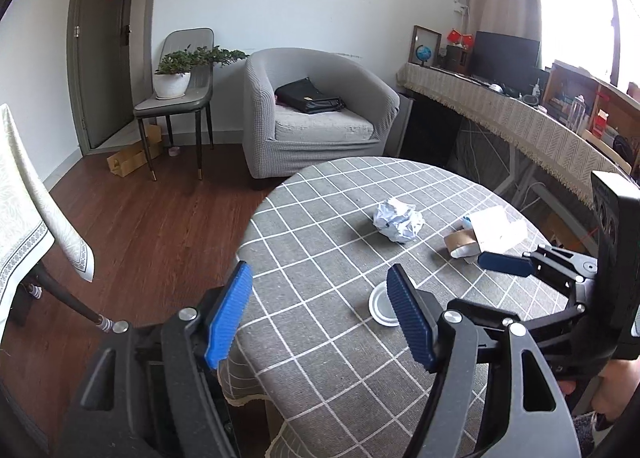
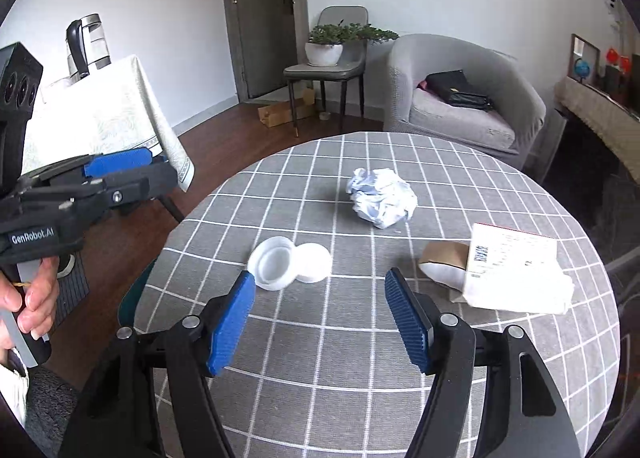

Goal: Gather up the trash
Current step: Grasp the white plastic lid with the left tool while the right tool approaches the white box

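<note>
A crumpled white paper ball (image 1: 398, 223) (image 2: 382, 195) lies mid-table on the grey checked cloth (image 2: 320, 358). Nearer me are white plastic lids (image 2: 288, 264) (image 1: 378, 304); in the left wrist view my finger partly hides them. On the right a brown cardboard tube (image 2: 444, 254) (image 1: 460, 242) lies against a white printed packet (image 2: 516, 270) (image 1: 498, 232). My left gripper (image 1: 318, 274) hangs open and empty over the table's left edge. My right gripper (image 2: 320, 278) is open and empty over the near cloth, short of the lids. One of its blue pads (image 1: 504, 264) is close to the tube.
A grey armchair (image 1: 316, 113) with a black bag stands behind the table. Beside it a chair carries a potted plant (image 1: 176, 75). A cloth-covered side table (image 2: 100, 113) with a kettle is at the left. A long desk (image 1: 520, 113) runs along the right.
</note>
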A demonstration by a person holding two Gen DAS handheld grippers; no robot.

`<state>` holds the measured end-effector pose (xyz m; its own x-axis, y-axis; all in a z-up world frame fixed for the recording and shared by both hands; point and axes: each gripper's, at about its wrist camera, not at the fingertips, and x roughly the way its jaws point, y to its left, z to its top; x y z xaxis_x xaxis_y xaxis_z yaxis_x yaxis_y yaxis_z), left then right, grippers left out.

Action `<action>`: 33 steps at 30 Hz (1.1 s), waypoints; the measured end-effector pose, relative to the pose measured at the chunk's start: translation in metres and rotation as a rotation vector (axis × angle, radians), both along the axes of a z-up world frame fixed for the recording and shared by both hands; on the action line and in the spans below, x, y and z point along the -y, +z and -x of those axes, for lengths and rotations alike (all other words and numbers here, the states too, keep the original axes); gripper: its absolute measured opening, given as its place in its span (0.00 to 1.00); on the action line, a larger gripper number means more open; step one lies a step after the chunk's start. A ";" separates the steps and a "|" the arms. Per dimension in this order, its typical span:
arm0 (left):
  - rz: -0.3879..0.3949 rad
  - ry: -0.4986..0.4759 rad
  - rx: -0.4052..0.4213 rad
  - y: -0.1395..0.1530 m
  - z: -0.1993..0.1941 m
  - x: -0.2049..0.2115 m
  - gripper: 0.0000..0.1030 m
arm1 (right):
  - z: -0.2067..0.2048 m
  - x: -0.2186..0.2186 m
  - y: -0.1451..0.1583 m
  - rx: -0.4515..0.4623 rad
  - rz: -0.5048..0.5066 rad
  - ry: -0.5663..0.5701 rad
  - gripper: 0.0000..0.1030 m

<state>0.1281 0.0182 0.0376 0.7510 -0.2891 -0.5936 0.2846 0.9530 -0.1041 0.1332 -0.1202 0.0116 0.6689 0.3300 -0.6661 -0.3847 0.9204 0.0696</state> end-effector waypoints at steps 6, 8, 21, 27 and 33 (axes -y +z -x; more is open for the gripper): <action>-0.078 -0.087 -0.046 -0.027 -0.008 0.033 0.72 | 0.000 0.039 0.004 0.025 -0.023 -0.104 0.80; -0.093 -0.103 -0.059 -0.035 -0.011 0.041 0.72 | 0.002 0.049 0.005 0.032 -0.025 -0.129 0.81; -0.047 -0.136 -0.131 -0.063 -0.031 0.061 0.53 | 0.000 0.092 -0.003 0.054 0.015 -0.248 0.90; -0.038 -0.146 -0.131 -0.063 -0.030 0.067 0.41 | -0.009 0.109 -0.009 0.019 0.008 -0.297 0.91; -0.030 -0.141 -0.131 -0.060 -0.031 0.062 0.41 | -0.013 0.108 -0.014 -0.012 -0.028 -0.290 0.92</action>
<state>0.1591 -0.0442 -0.0221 0.6200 -0.3663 -0.6939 0.4013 0.9080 -0.1207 0.1461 -0.2278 -0.0020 0.7301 0.1443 -0.6679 -0.1049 0.9895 0.0992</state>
